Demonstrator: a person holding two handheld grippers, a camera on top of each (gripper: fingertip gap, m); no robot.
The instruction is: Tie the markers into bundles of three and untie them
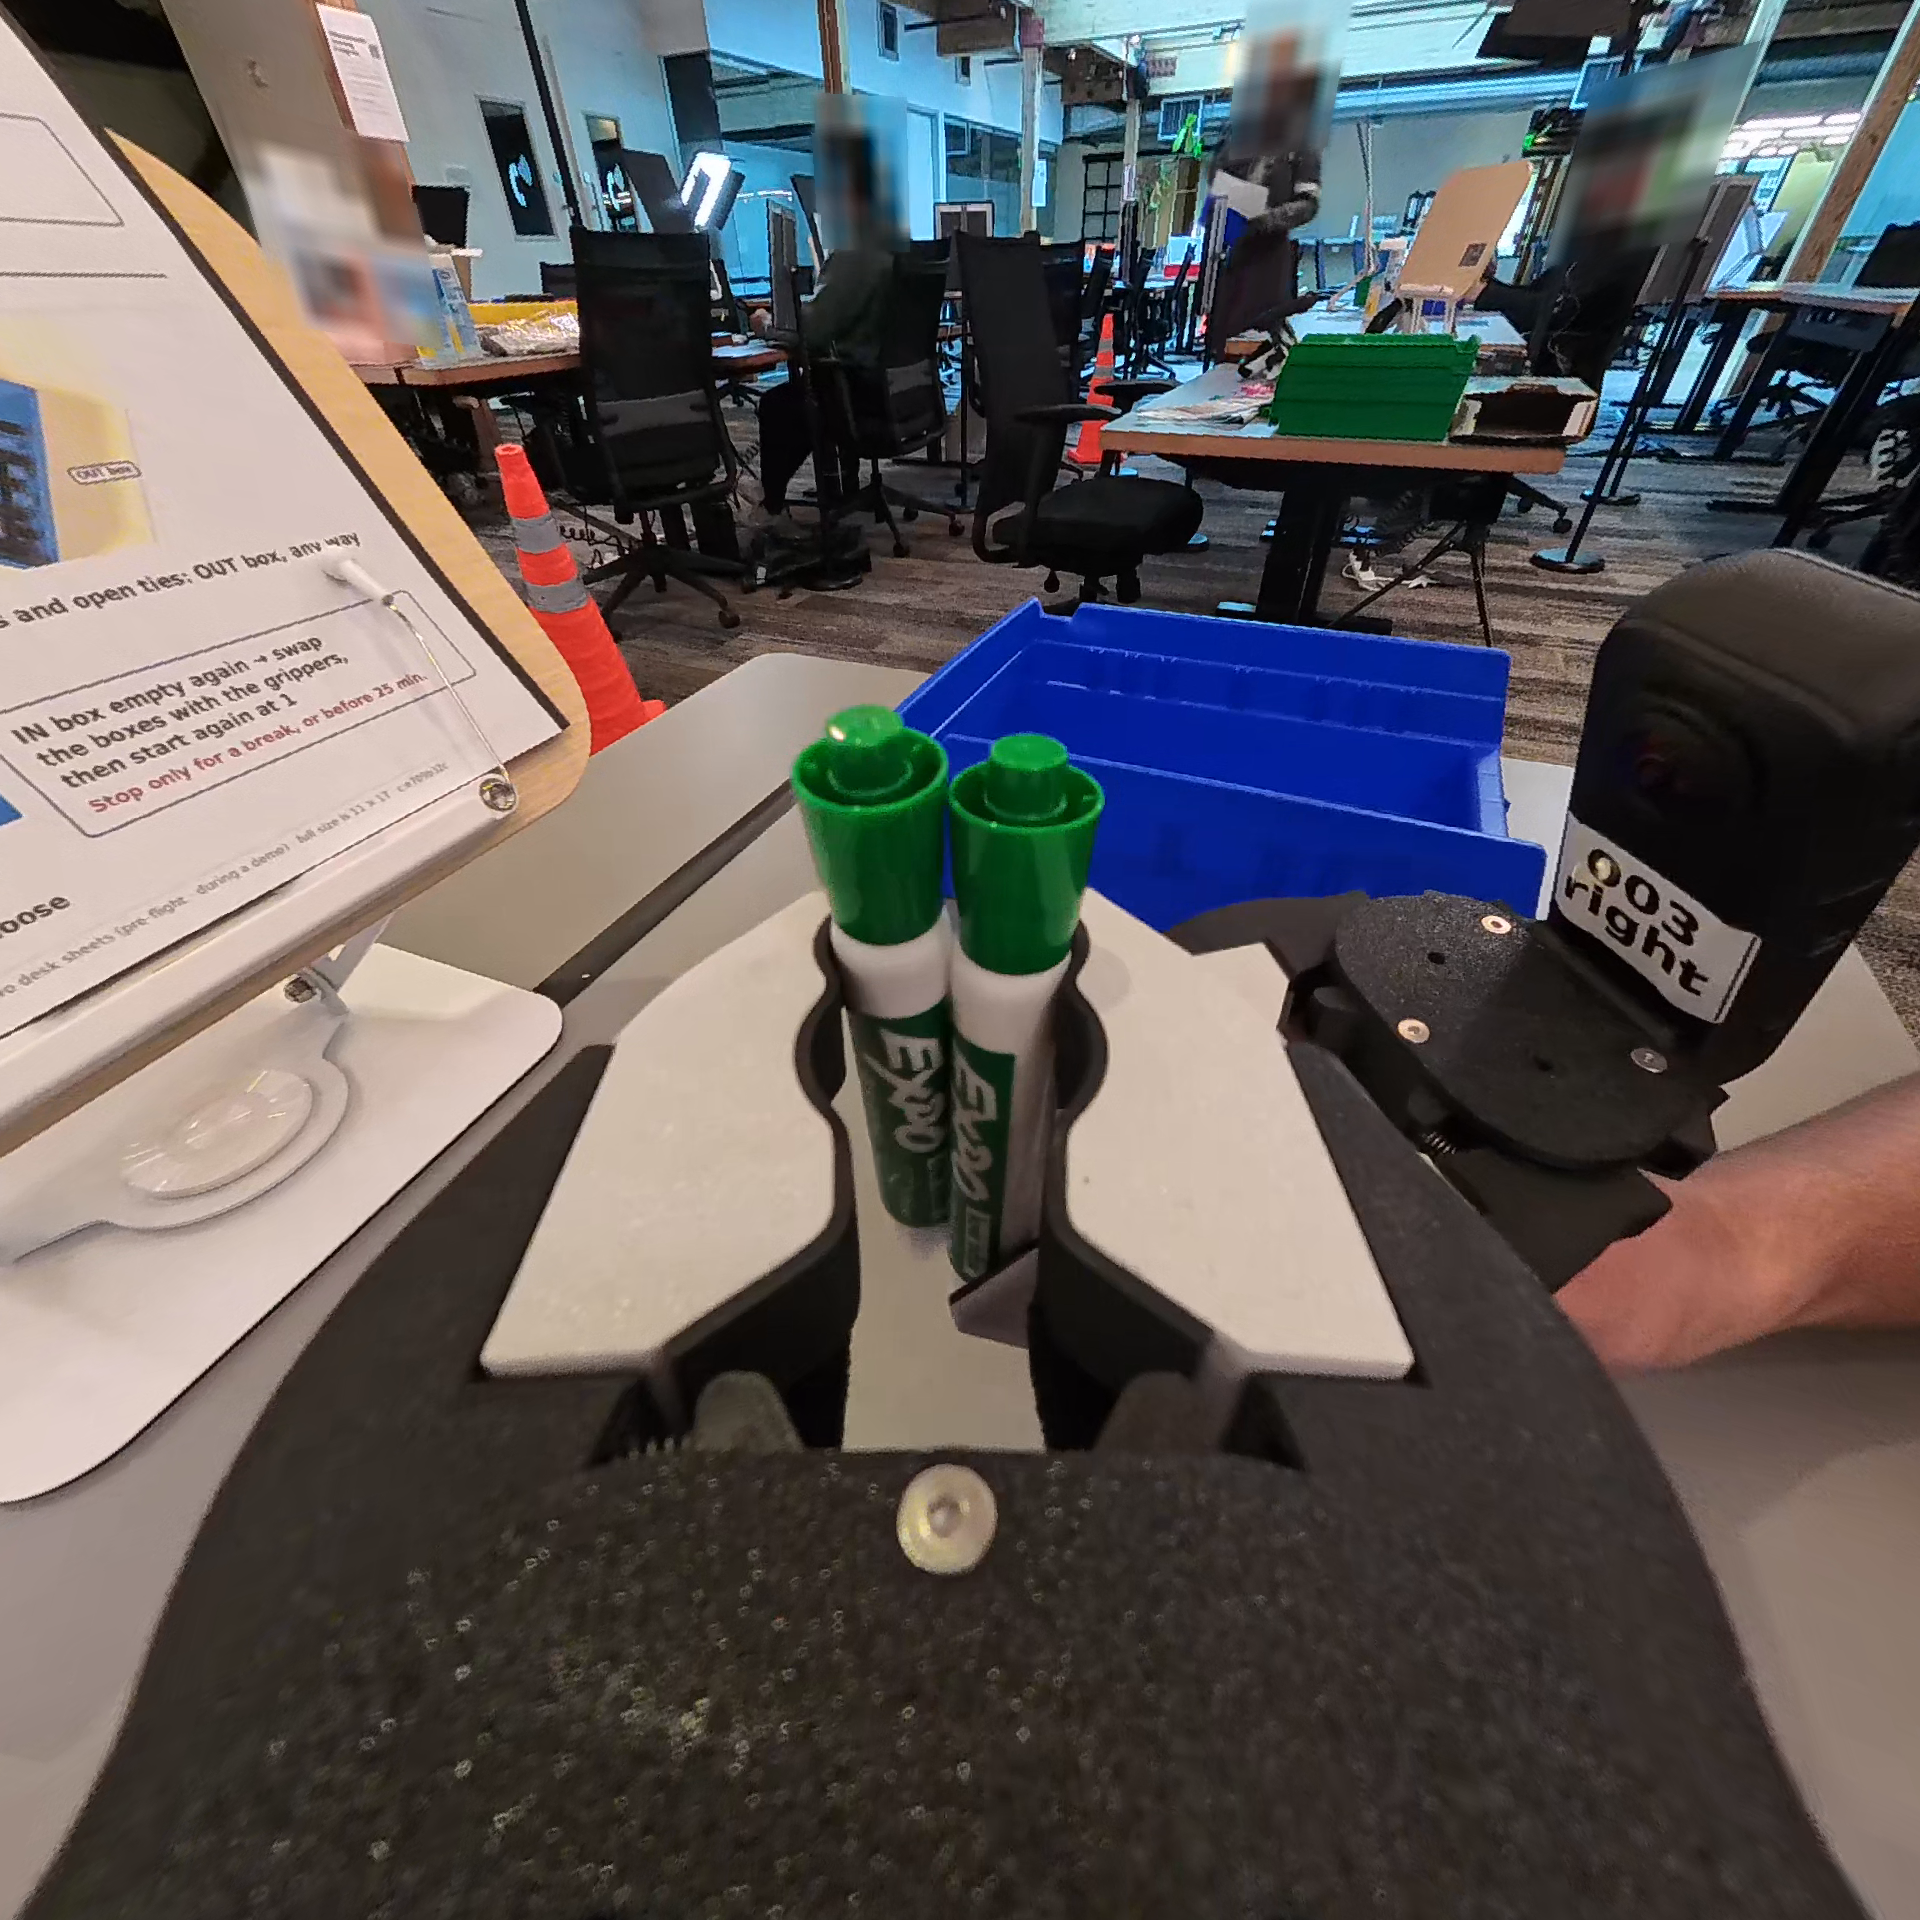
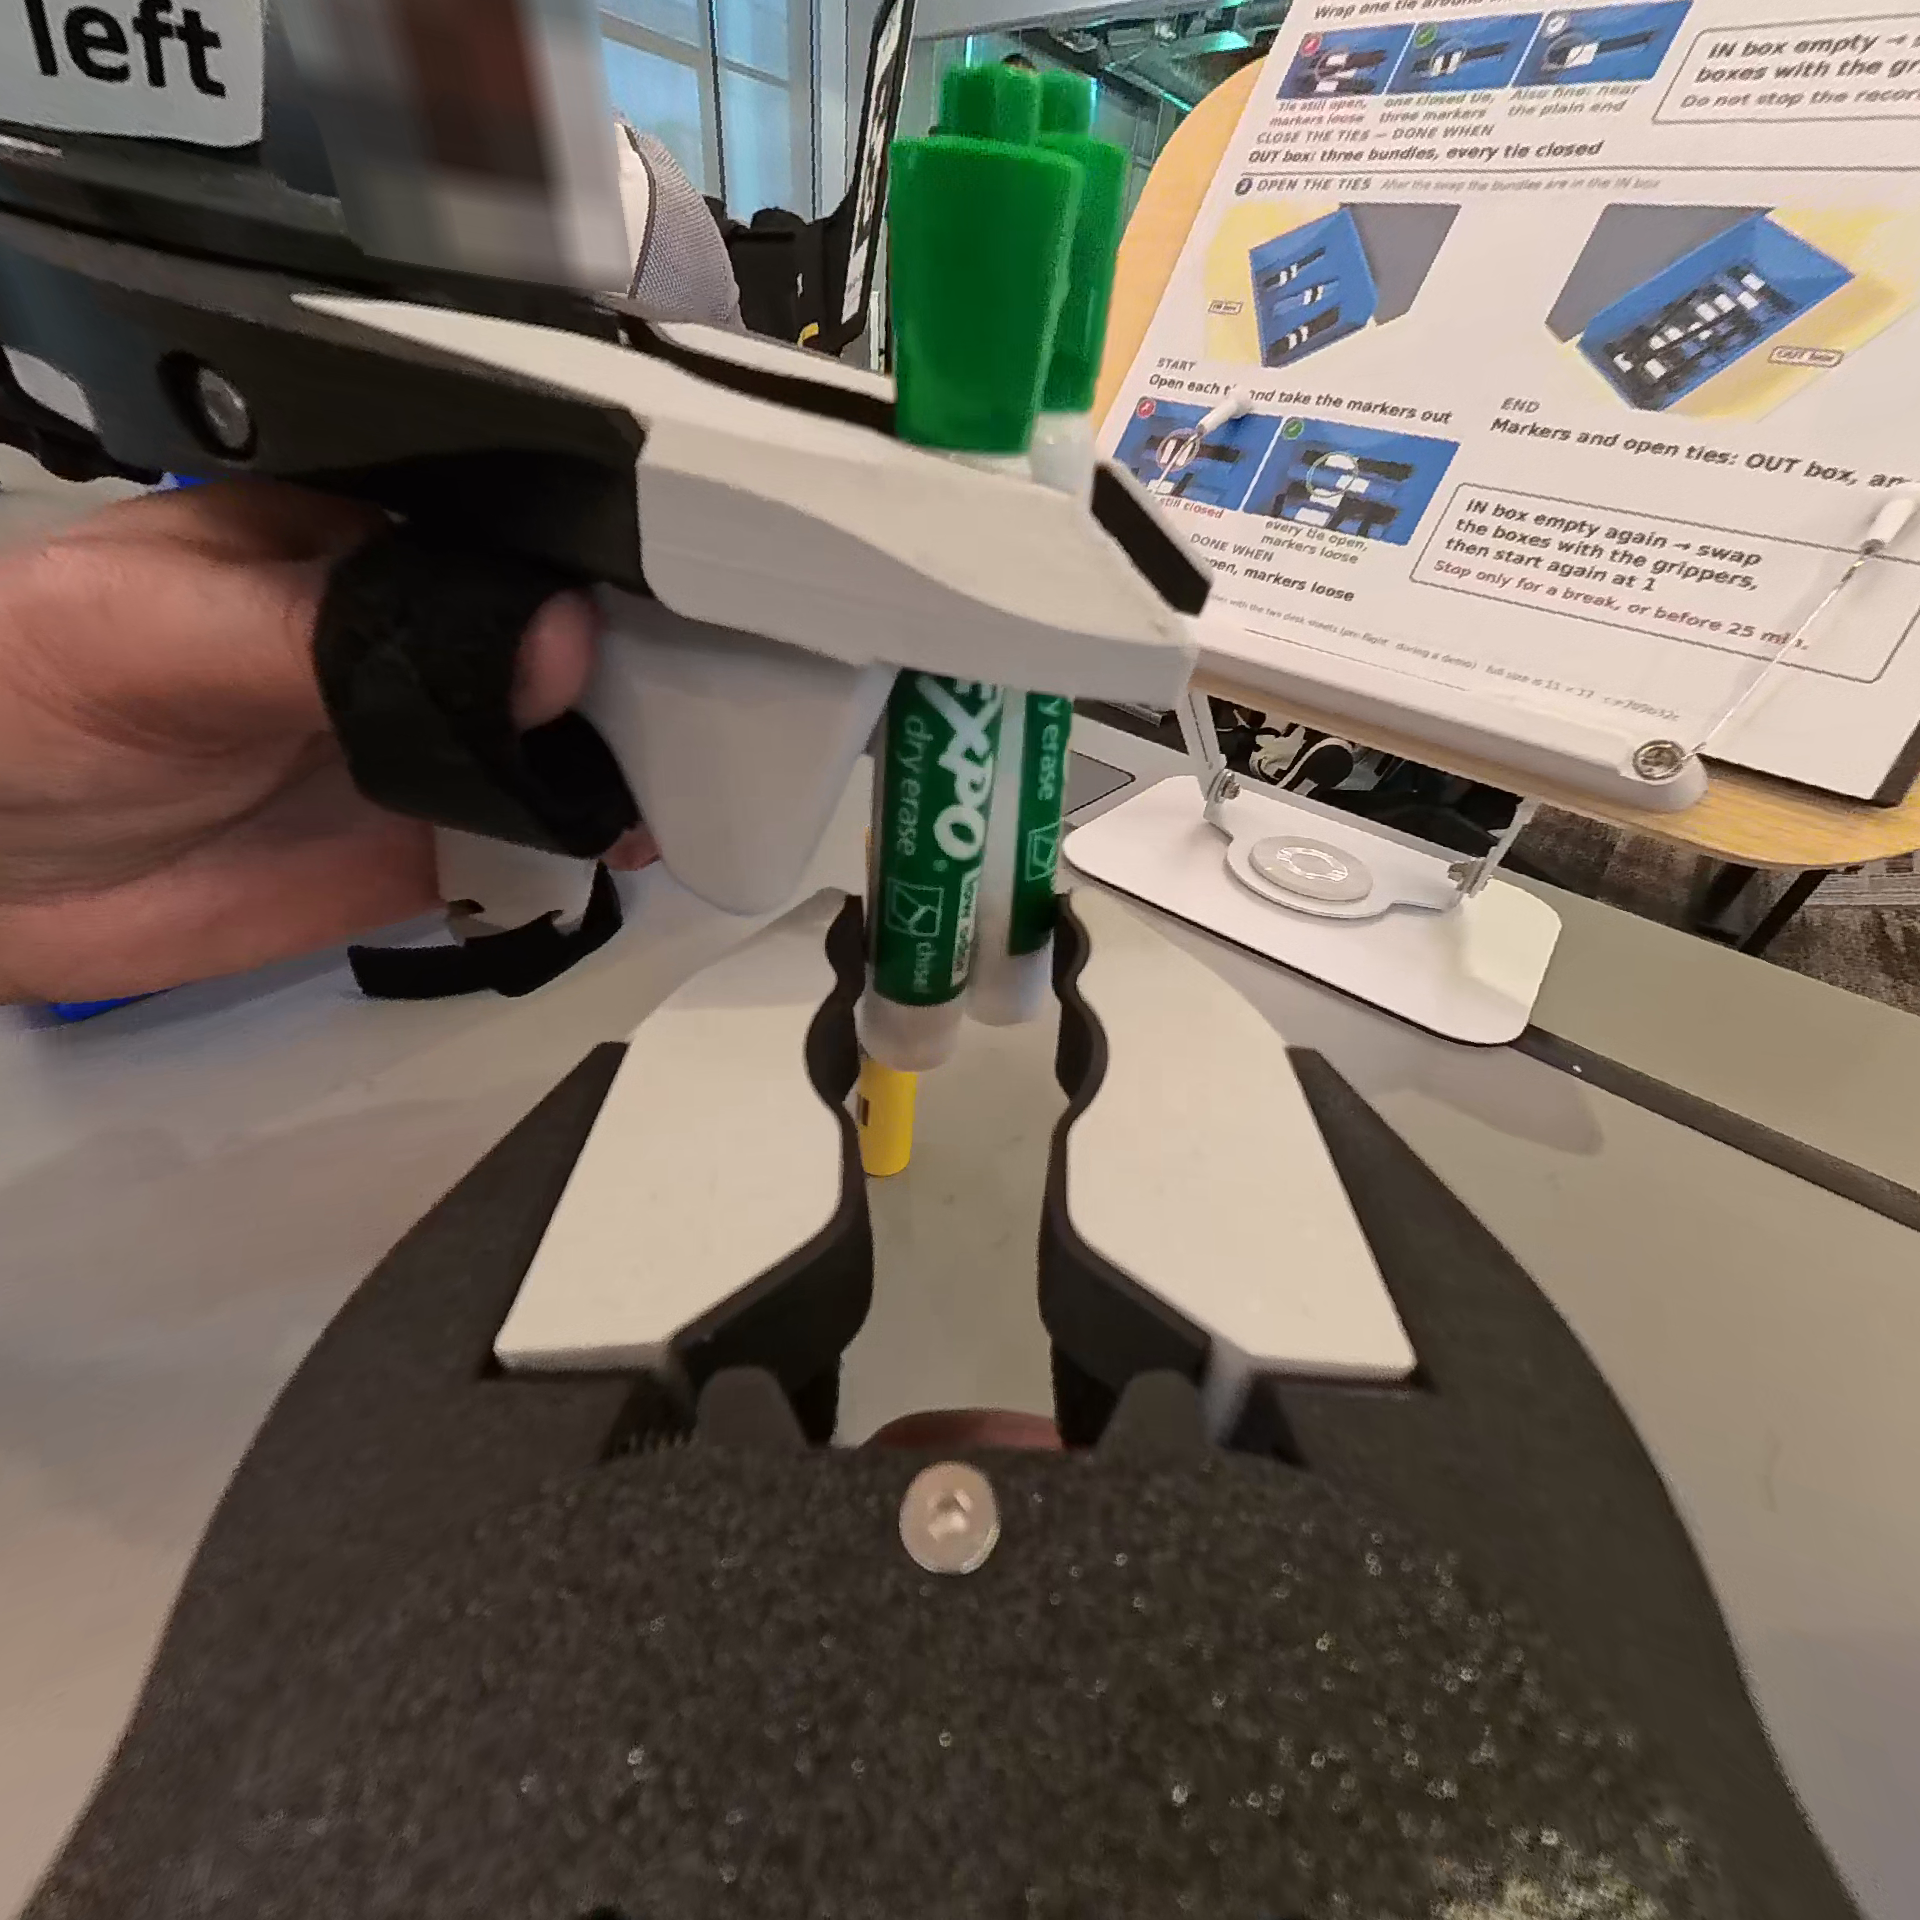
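Observation:
My left gripper [image 1: 951, 956] is shut on a bunch of green dry-erase markers [image 1: 883, 862] and holds them upright, caps up. Two show in the left wrist view; a third cap shows behind them in the right wrist view [image 2: 987, 312]. There the left gripper [image 2: 997, 457] reaches in from the left and clamps the markers just below the caps. My right gripper [image 2: 956, 966] closes on the markers' lower ends, with its pads against both sides. Its body [image 1: 1538, 1039] sits to the right of the left gripper. A small yellow cylinder [image 2: 888, 1127] shows just below the markers.
An empty blue bin [image 1: 1247, 831] stands on the grey table [image 1: 665, 831] behind the markers. An instruction board on a white stand [image 1: 208, 623] is at the left, and shows in the right wrist view [image 2: 1558, 416] at the right. A hand [image 2: 156, 727] holds the left gripper. The gap from one gripper's tips to the other's is roughly 6 cm.

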